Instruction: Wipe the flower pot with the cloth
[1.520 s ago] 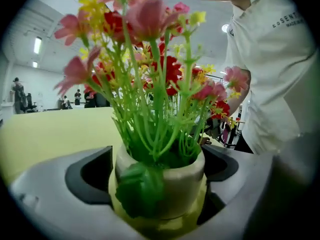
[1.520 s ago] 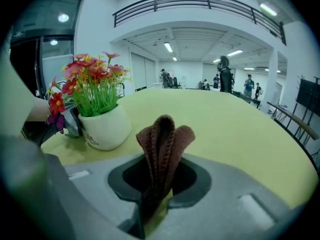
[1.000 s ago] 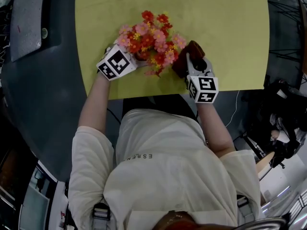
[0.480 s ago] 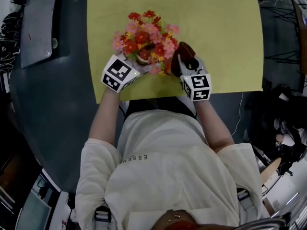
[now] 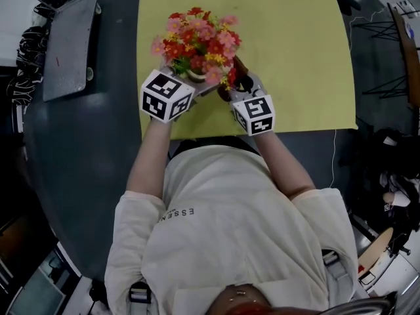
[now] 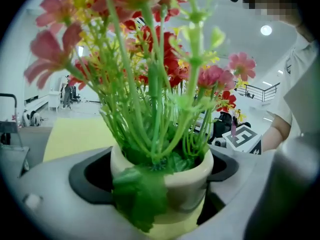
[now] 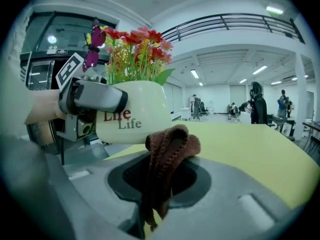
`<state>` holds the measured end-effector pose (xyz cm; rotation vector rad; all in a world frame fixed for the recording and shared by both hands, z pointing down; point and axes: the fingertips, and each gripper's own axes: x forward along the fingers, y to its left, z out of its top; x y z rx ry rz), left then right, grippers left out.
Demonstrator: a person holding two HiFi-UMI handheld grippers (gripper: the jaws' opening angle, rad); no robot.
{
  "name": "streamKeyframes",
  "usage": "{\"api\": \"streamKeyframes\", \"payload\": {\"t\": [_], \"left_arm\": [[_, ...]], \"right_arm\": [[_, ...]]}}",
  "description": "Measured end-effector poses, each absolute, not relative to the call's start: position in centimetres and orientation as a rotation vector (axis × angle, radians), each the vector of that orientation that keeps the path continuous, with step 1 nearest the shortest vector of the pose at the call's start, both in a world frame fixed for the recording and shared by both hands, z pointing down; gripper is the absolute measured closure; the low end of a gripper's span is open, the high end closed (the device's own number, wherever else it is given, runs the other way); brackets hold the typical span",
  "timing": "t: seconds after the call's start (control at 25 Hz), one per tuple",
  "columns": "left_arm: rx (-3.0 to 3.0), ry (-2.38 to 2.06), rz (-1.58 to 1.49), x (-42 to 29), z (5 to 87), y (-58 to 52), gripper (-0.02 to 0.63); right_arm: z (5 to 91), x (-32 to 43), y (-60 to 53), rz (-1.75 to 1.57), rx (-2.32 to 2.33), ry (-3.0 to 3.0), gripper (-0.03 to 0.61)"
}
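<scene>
So, you stand at the near edge of the yellow table (image 5: 295, 44), and the work sits right over that edge. The pot (image 7: 135, 119) is cream with print on its wall and full of red and pink flowers (image 5: 197, 35). It is upright, between your two grippers. Whether it rests on the table or hangs just above it, the views do not settle.

Your left gripper (image 5: 187, 84) is clamped on the pot. Its own view shows the pot seated between the jaws, and the right gripper view shows one jaw pressed against the wall beside the print. Your right gripper (image 7: 160, 184) is closed on the brown cloth (image 7: 167, 149), which stands up from the jaws as a folded bunch. The bunch sits just below and in front of the pot's lower wall. It is very near, but whether it touches cannot be told.

By my reading, you are at the wiping step itself, with the grasps made and the cloth brought up to the pot.

The next move calls for pressing the bunch onto the bare wall and stroking across it while your left holds firm. Steer the cloth clear of the left jaw, and keep the pot level so the flowers do not tip.
</scene>
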<state>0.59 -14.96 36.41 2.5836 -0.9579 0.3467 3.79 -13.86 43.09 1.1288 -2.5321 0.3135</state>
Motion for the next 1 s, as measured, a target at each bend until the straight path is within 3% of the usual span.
{"api": "streamKeyframes", "payload": {"t": [1.0], "left_arm": [[2.593, -0.975, 0.187, -1.8, 31.1, -13.7, 0.057]], "right_arm": [[39.9, -6.4, -6.2, 0.218, 0.697, -2.762, 0.517]]}}
